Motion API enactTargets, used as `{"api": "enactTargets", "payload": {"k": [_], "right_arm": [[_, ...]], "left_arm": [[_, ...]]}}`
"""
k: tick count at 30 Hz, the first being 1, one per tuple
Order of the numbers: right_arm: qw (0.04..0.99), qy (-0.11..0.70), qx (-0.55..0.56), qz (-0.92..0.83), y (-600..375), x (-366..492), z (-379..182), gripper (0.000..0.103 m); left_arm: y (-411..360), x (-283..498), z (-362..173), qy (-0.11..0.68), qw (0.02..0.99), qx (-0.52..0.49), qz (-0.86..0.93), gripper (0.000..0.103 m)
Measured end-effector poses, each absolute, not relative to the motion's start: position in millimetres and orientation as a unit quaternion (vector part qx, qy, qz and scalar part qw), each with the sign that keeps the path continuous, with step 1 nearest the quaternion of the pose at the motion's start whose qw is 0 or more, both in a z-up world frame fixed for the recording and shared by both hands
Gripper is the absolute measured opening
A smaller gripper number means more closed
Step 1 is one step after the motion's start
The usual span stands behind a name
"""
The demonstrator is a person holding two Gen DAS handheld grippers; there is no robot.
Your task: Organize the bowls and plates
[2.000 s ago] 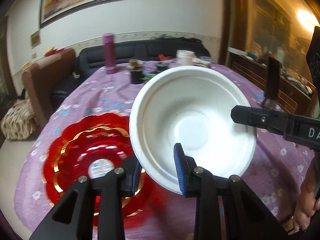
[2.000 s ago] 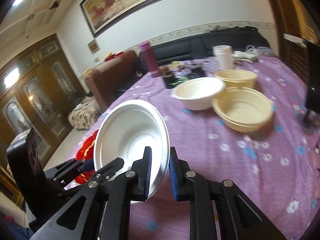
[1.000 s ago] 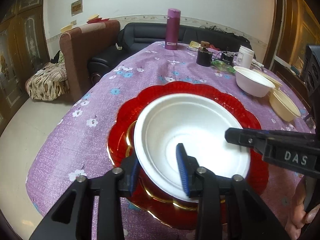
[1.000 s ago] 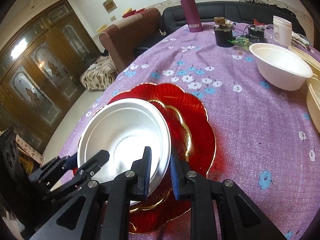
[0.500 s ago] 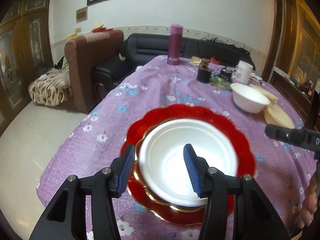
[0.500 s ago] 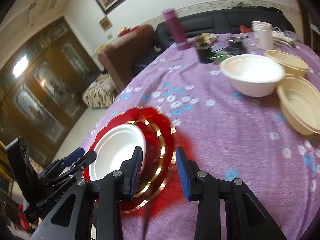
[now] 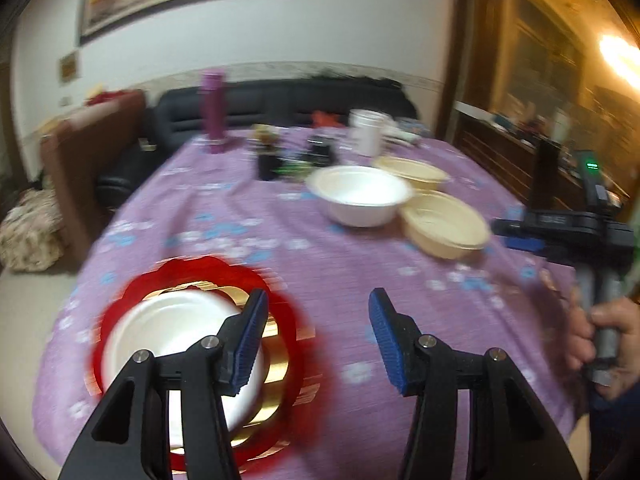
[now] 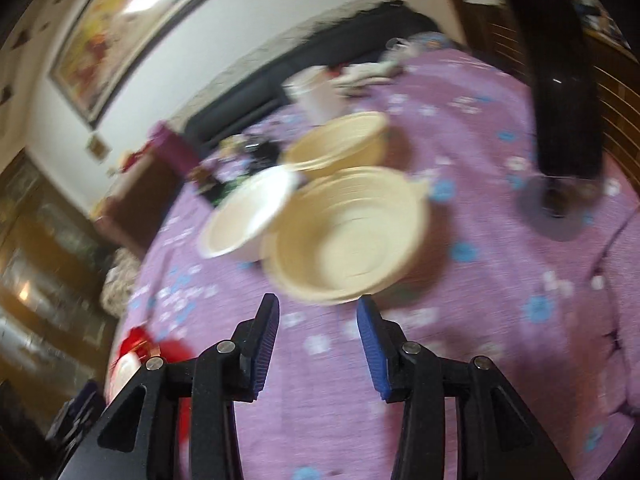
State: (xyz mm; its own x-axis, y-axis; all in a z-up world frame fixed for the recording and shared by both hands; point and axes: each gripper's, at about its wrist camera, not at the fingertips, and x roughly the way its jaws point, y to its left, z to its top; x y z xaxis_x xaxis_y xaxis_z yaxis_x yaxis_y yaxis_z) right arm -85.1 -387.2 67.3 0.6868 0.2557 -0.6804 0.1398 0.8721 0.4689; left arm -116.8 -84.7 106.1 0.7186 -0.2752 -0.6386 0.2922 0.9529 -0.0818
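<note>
Left gripper (image 7: 318, 336) — jaws wide, nothing between them. Behind and below its left jaw a white bowl (image 7: 168, 340) sits in the red plate (image 7: 208, 276) on the purple floral tablecloth (image 7: 344, 272). Well beyond the jaws: a second white bowl (image 7: 360, 194), flanked by two cream bowls.

Right gripper (image 8: 318, 340) — jaws wide, empty. Just ahead of the tips, the nearer cream bowl (image 8: 344, 236); the farther cream bowl (image 8: 340, 144) behind it, a white bowl (image 8: 248, 216) touching on the left. Both views motion-blurred.
</note>
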Motion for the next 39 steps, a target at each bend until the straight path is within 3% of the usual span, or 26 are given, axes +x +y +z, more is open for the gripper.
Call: {"api": "enactTargets", "payload": {"k": [10, 26, 27, 28, 29, 31, 34, 39], "right_arm": [[0.88, 0.374, 0.292, -0.021, -445, -57, 47, 0.043], [0.882, 0.371, 0.29, 0.021, -457, -33, 16, 0.043], [0.882, 0.371, 0.29, 0.02, -457, -32, 15, 0.043], [0.882, 0.373, 0.287, 0.018, -457, -32, 13, 0.043], [0.881, 0.376, 0.286, 0.02, -456, -31, 12, 0.042], [0.881, 0.376, 0.284, 0.027, -453, -30, 13, 0.028], [0.889, 0.371, 0.267, 0.031, -446, -33, 17, 0.018], [0.89, 0.371, 0.263, 0.033, -444, -37, 20, 0.017]], "left_arm": [[-181, -46, 89, 0.379, 0.904, 0.002, -0.199, 0.051], [-225, 37, 43, 0.41, 0.892, -0.023, -0.187, 0.051], [-228, 40, 40, 0.414, 0.89, -0.02, -0.191, 0.051], [-229, 42, 38, 0.415, 0.889, -0.018, -0.193, 0.043], [-231, 43, 36, 0.413, 0.889, -0.016, -0.197, 0.038], [-235, 43, 35, 0.407, 0.891, -0.001, -0.2, 0.025], [-240, 38, 35, 0.394, 0.897, 0.021, -0.201, 0.024], [-241, 34, 39, 0.387, 0.899, 0.024, -0.206, 0.024]]}}
